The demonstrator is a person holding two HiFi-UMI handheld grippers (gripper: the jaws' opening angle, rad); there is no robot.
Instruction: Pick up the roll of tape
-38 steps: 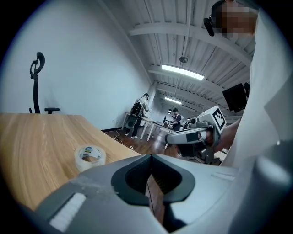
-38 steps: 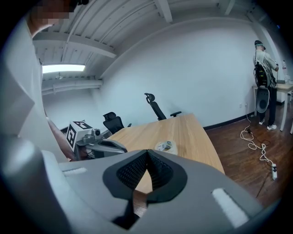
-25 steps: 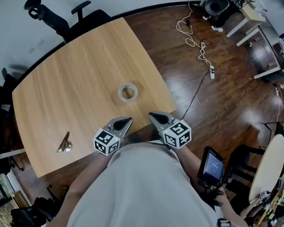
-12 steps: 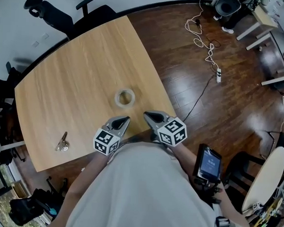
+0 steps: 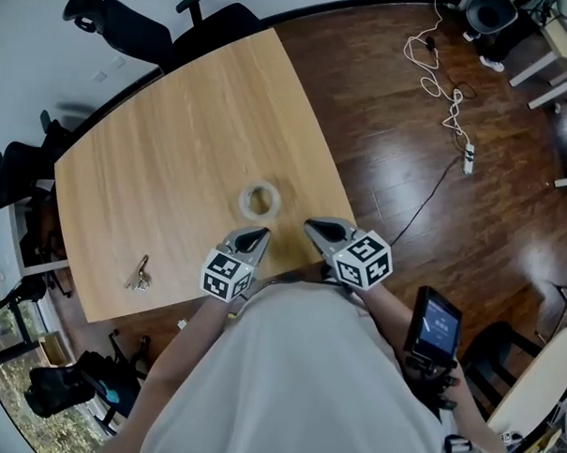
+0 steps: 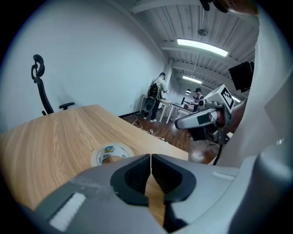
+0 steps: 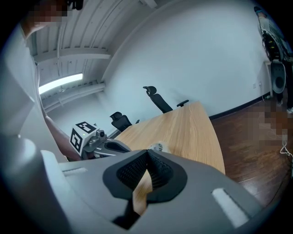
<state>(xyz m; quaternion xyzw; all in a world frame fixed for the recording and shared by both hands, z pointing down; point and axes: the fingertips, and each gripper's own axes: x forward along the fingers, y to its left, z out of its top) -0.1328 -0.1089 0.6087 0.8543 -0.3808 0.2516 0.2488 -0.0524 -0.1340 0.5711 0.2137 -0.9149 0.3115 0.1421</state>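
Roll of tape (image 5: 260,201): a pale, whitish ring with an open core. It lies flat on the light wooden table (image 5: 175,141), close to the table's near right edge. In the left gripper view we note a small coloured label on the roll (image 6: 111,154), but the print is too small for us to read. Nothing touches the roll of tape.

Left gripper (image 5: 257,235): grey, with a black-and-white marker cube. Its tip sits just on the near side of the roll, apart from it. In its own view the black ribbed pads meet at the tip, so we record it as closed with nothing between them. The roll lies just beyond and a little left of the jaw line.

Right gripper (image 5: 312,226): same build, just right of the left one. Its tip is near the roll's near right side but clear of it. Its own view shows the pads together at the tip, closed and empty, and the roll (image 7: 159,147) shows just past them.

Further out we log:
- A small metal bunch of keys (image 5: 138,275) lies at the near left of the table, well apart from the roll.
- Black office chairs (image 5: 132,31) stand beyond the far edge.
- To the right is the dark wooden floor (image 5: 399,170), with a white cable (image 5: 438,73) on it.
- At near right there is a black handheld device (image 5: 436,323) with a lit screen.
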